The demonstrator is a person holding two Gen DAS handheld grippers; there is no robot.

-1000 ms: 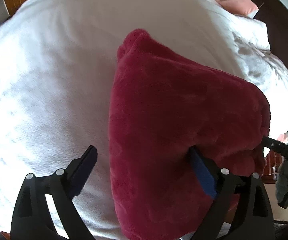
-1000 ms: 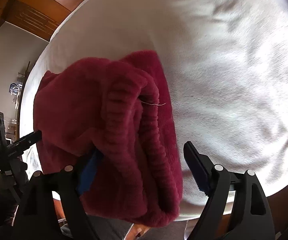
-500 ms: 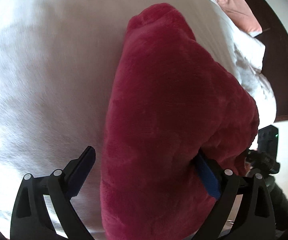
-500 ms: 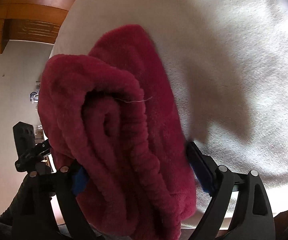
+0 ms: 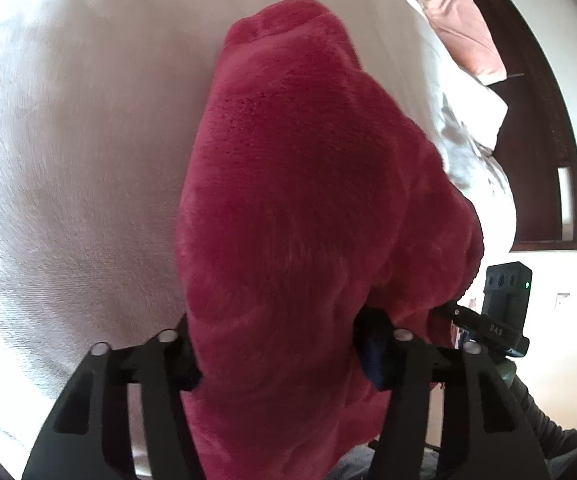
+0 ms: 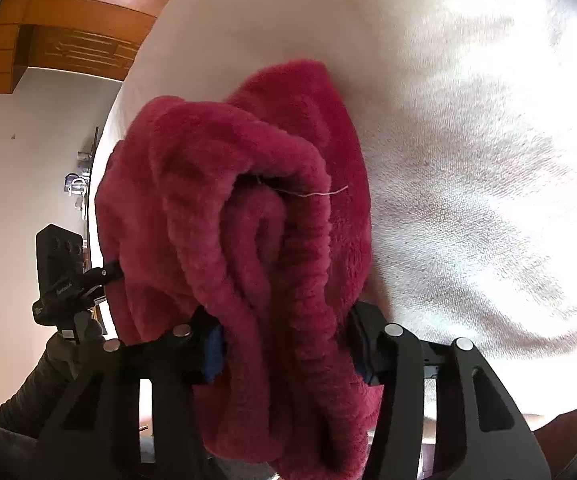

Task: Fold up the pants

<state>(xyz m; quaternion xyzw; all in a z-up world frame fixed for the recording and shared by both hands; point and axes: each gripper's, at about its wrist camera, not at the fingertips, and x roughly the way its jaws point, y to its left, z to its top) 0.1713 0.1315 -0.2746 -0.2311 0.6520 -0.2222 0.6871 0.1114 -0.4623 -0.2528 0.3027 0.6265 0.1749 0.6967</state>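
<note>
The dark red fleece pants (image 5: pixel 300 200) are a thick folded bundle, held between both grippers over the white bed (image 5: pixel 68 160). My left gripper (image 5: pixel 276 344) is shut on one end of the bundle. My right gripper (image 6: pixel 284 340) is shut on the ribbed waistband end (image 6: pixel 272 240), where the rolled layers show. The far tip of the bundle reaches toward the bed surface; I cannot tell if it touches. Each gripper shows at the edge of the other's view: the right one in the left wrist view (image 5: pixel 500 308), the left one in the right wrist view (image 6: pixel 64 272).
The white bed cover (image 6: pixel 468 160) spreads under and beyond the pants. A pink pillow (image 5: pixel 464 32) and rumpled white bedding (image 5: pixel 472 136) lie at the headboard. A wooden wardrobe (image 6: pixel 68 20) and a white wall stand past the bed's edge.
Both grippers have closed on the ends of the pants bundle. The bundle has been lifted and tipped up, so it now hangs closer to the cameras and fills more of both views.
</note>
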